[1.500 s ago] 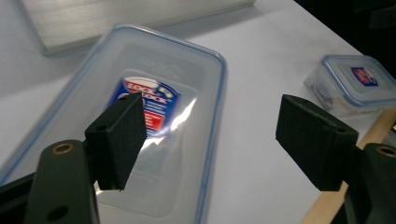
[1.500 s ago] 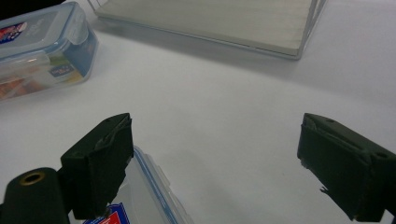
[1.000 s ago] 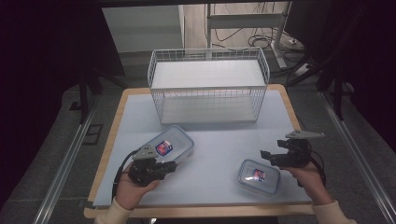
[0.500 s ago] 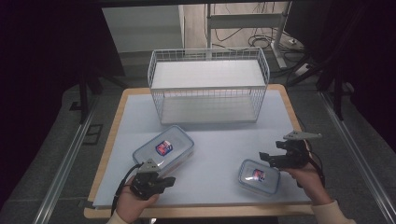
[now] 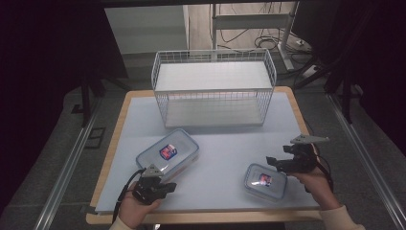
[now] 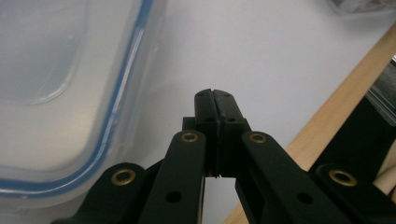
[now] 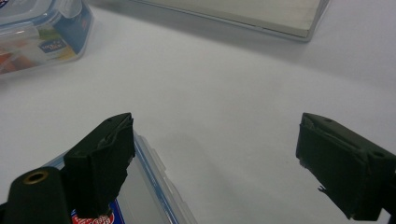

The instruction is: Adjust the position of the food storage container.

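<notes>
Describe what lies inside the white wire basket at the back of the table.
The wire basket holds nothing visible: only its pale floor and an upper shelf panel show. The part beneath that panel's far side is covered.

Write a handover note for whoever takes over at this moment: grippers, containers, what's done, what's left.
Left gripper: shut, empty, beside the large container.
Right gripper: open, empty, over the small container near the table's front edge.
Wire basket: at the back, nothing in it.
Done: neither container gripped or moved into the basket.
Left: probably grasp each container and load it.
</notes>
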Tool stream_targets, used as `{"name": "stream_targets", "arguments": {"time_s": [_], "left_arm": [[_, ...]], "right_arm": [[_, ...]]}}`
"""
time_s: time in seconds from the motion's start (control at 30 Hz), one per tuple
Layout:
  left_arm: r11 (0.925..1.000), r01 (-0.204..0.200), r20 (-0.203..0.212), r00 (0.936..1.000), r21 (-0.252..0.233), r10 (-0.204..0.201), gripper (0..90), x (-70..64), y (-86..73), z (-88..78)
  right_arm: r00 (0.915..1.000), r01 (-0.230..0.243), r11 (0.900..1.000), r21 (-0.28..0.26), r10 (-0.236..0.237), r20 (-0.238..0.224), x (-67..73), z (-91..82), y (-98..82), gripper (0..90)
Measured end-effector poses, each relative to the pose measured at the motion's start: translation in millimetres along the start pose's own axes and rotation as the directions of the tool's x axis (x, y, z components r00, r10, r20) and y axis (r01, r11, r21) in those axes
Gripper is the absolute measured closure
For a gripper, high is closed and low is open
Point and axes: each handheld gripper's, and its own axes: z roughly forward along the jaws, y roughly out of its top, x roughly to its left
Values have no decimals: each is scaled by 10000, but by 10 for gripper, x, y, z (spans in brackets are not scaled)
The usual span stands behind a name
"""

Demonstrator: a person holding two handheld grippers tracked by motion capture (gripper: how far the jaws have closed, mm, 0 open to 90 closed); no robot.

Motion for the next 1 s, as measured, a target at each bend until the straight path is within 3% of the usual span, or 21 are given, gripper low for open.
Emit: {"name": "stream_targets", "arguments": {"time_s": [0.23,0.4,0.5,0.83,1.0], "left_arm": [[9999,-1,-112,9999,101,3,900,11,-7,16],[9999,97,-440,9990,139,-91,900,80,-9,27],[9997,205,-300,9993,97,-202,900,119,-20,13],[9997,226,-412,9989,114,-221,900,158,-24,-5],[9989,451,-497,9978,105,-446,900,256,-37,-38]], "right_arm": [[10000,74,10000,44,-74,50,9,2,1,113],[9999,87,9999,60,-87,62,13,11,1,113],[9995,197,9998,-86,-194,265,16,2,-1,129],[9991,94,9997,-210,-85,418,5,-9,-2,137],[9991,83,9997,-231,-73,424,2,-12,-1,138]]}}
